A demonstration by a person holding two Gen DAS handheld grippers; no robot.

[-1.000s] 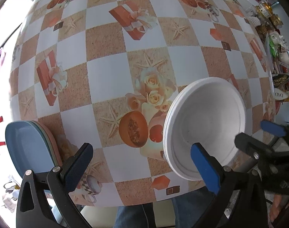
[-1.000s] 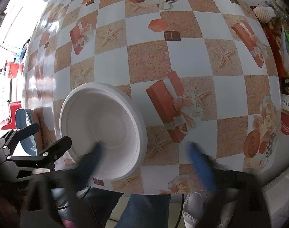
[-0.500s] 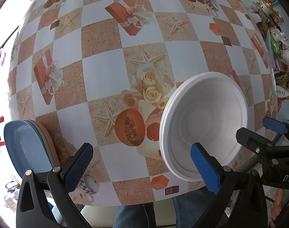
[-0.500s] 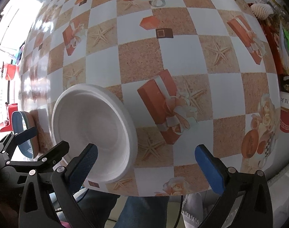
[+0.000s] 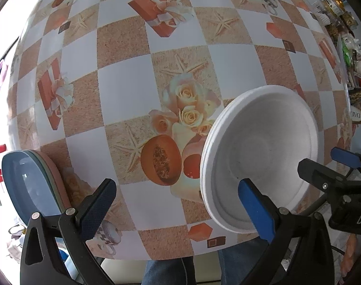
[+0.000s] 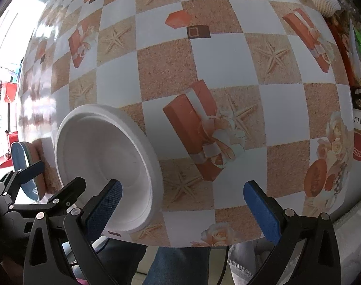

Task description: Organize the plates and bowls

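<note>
White foam bowls (image 5: 263, 147) — looks like a couple nested together going by the doubled rim — sit near the front edge of the table (image 5: 123, 90), which has a checked oilcloth with roses, starfish, gift boxes and a cut melon printed on it. From the left wrist camera the bowls are off to the right, and the left gripper (image 5: 178, 201) is spread wide with nothing in it. Its right blue pad (image 5: 256, 207) overlaps the bowl's near rim in the picture, but I honestly can't tell if it's touching or just hovering in front.

Same story on the other side: the right gripper (image 6: 182, 207) is wide open and empty, with its left pad (image 6: 104, 207) sitting in front of the bowls (image 6: 104, 163) at their near rim — contact or not, can't say.

Over at the far left corner of the table there's a small stack of plates (image 5: 30, 182), blue one on top with a greenish and a pinkish one showing under it, well apart from the bowls. In the right wrist view you can see the same stack (image 6: 26, 166) just behind the other gripper's fingers.

Person's jeans (image 5: 166, 270) are visible below the table edge.
</note>
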